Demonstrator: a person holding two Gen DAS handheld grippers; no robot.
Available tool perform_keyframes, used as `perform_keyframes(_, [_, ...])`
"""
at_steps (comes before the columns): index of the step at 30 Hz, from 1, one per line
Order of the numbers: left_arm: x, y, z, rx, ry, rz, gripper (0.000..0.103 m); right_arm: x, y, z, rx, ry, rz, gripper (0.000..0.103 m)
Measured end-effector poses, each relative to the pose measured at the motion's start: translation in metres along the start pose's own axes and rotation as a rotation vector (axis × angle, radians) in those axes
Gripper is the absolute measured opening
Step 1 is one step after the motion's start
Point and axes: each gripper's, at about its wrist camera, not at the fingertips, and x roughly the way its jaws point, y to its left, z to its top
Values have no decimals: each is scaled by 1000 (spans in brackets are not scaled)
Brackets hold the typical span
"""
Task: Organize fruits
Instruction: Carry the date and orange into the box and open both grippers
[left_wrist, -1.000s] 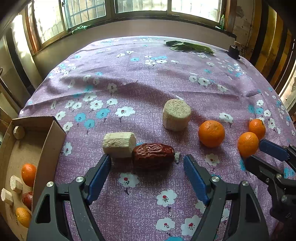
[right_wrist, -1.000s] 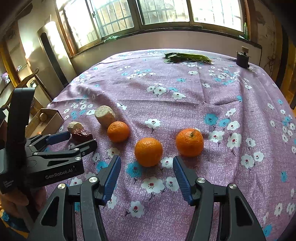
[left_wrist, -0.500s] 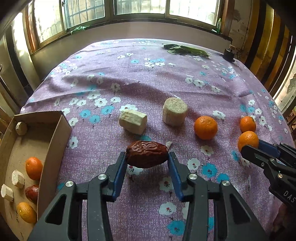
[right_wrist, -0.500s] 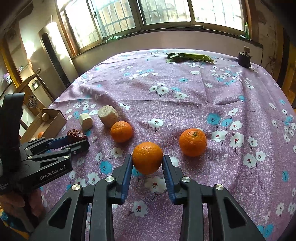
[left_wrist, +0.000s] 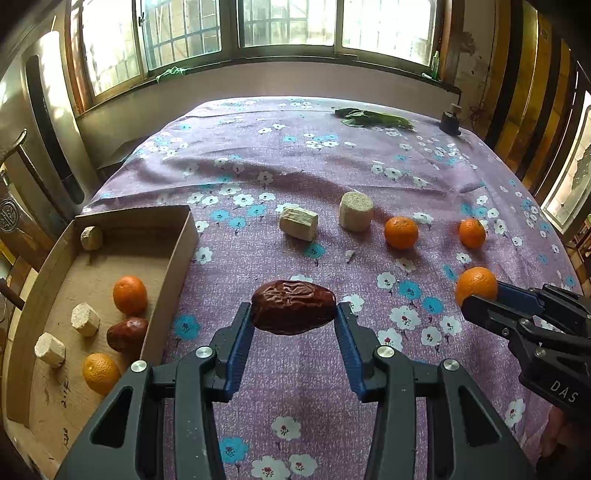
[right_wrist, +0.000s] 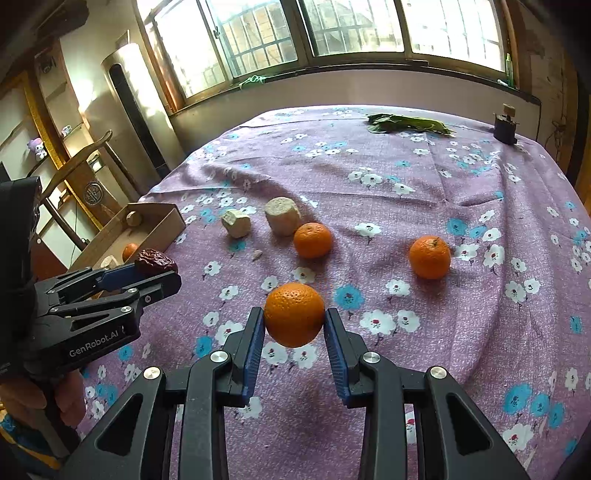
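My left gripper (left_wrist: 293, 325) is shut on a wrinkled dark red date (left_wrist: 293, 307) and holds it above the purple flowered cloth, right of the cardboard box (left_wrist: 173, 254). My right gripper (right_wrist: 294, 332) is shut on an orange (right_wrist: 294, 314), lifted off the cloth. The left gripper with the date (right_wrist: 155, 261) also shows at the left of the right wrist view. The right gripper and its orange (left_wrist: 476, 284) show at the right of the left wrist view. Two oranges (right_wrist: 313, 240) (right_wrist: 429, 257) and two pale cut chunks (right_wrist: 236, 223) (right_wrist: 282, 216) lie on the cloth.
The box holds two oranges (left_wrist: 130, 294), a date (left_wrist: 126, 334) and several pale chunks (left_wrist: 85, 319). Green leaves (left_wrist: 373, 118) and a small dark object (left_wrist: 450, 120) lie at the far edge of the table. A chair and shelves stand to the left.
Both grippers closed from open: the left on the date, the right on the orange. Both then rose off the cloth with their fruit and pulled back.
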Motion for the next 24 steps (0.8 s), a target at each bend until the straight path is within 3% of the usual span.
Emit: perform_keyframes(24, [-52, 80, -32, -78, -77, 162, 44, 5, 100, 10, -171, -4, 98, 36])
